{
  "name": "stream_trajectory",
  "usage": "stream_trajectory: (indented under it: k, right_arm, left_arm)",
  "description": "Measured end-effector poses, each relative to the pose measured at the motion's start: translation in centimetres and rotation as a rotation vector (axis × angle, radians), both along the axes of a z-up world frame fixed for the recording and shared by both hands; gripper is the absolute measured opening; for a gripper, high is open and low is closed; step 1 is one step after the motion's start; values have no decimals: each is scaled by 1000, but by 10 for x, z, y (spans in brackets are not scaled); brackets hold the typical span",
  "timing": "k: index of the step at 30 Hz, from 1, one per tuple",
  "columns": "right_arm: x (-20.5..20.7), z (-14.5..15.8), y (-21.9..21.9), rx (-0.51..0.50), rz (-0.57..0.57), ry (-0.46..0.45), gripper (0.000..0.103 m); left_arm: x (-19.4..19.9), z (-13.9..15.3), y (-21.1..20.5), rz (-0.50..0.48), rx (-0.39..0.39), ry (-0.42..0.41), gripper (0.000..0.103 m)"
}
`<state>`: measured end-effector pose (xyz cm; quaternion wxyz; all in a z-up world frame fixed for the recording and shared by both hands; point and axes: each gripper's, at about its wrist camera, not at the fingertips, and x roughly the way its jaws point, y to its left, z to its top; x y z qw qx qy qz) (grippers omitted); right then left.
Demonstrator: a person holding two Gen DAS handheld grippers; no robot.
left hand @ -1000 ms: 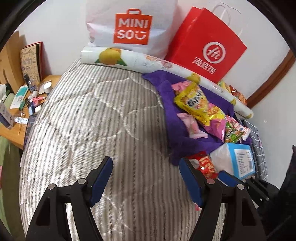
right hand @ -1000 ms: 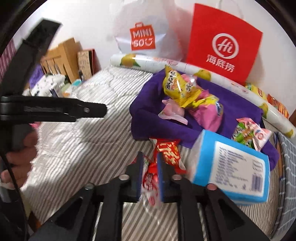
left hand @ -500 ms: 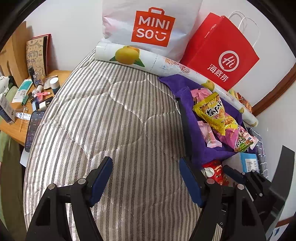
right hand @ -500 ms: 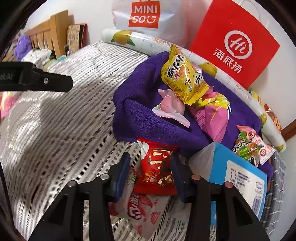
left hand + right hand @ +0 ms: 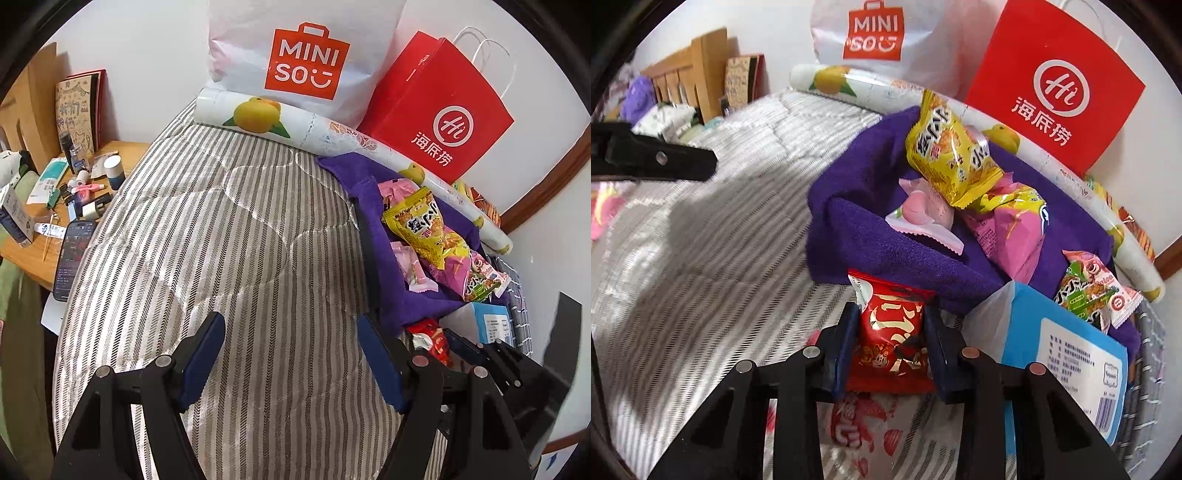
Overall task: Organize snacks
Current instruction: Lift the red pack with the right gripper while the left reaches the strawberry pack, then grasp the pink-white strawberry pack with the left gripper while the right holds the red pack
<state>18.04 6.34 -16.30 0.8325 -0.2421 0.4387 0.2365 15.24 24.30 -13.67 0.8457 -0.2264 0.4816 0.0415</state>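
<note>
Snack packets lie on a purple towel (image 5: 879,236) on the striped bed: a yellow packet (image 5: 945,147), a pink pouch (image 5: 923,218), a pink-and-yellow bag (image 5: 1012,229) and a green-and-pink packet (image 5: 1093,291). My right gripper (image 5: 892,328) has its blue pads on both sides of a red packet (image 5: 892,332) just in front of the towel; the packet fills the gap. A white-and-red packet (image 5: 857,421) lies under it. My left gripper (image 5: 291,354) is open and empty over the striped bedcover (image 5: 221,240). The red packet also shows in the left wrist view (image 5: 432,339).
A blue-and-white box (image 5: 1067,354) stands right of the red packet. A white Miniso bag (image 5: 306,59), a red paper bag (image 5: 439,110) and a rolled fruit-print sheet (image 5: 314,129) line the wall. A cluttered wooden desk (image 5: 40,240) with a phone (image 5: 72,254) is left of the bed.
My right gripper let go of a white-and-red packet, opened, and has closed in around the red packet by the towel. My left gripper stayed open and drew back toward the left.
</note>
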Motion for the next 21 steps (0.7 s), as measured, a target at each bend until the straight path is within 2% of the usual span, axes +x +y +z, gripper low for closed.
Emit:
stream_trajectory:
  k: [5, 12, 15, 21]
  right_arm:
    - [-16, 24, -9, 93, 1, -12, 35]
    - [-49, 68, -46, 237, -37, -59, 35]
    - [-60, 78, -71, 267, -71, -74, 35]
    - [-72, 83, -126, 266, -178, -88, 35]
  left_arm:
    - [-5, 7, -8, -14, 14, -3, 73]
    - [-11, 8, -38, -67, 31, 7, 73]
    - [-13, 2, -53, -93, 26, 20, 73]
    - [-17, -15, -82, -139, 8, 64, 73]
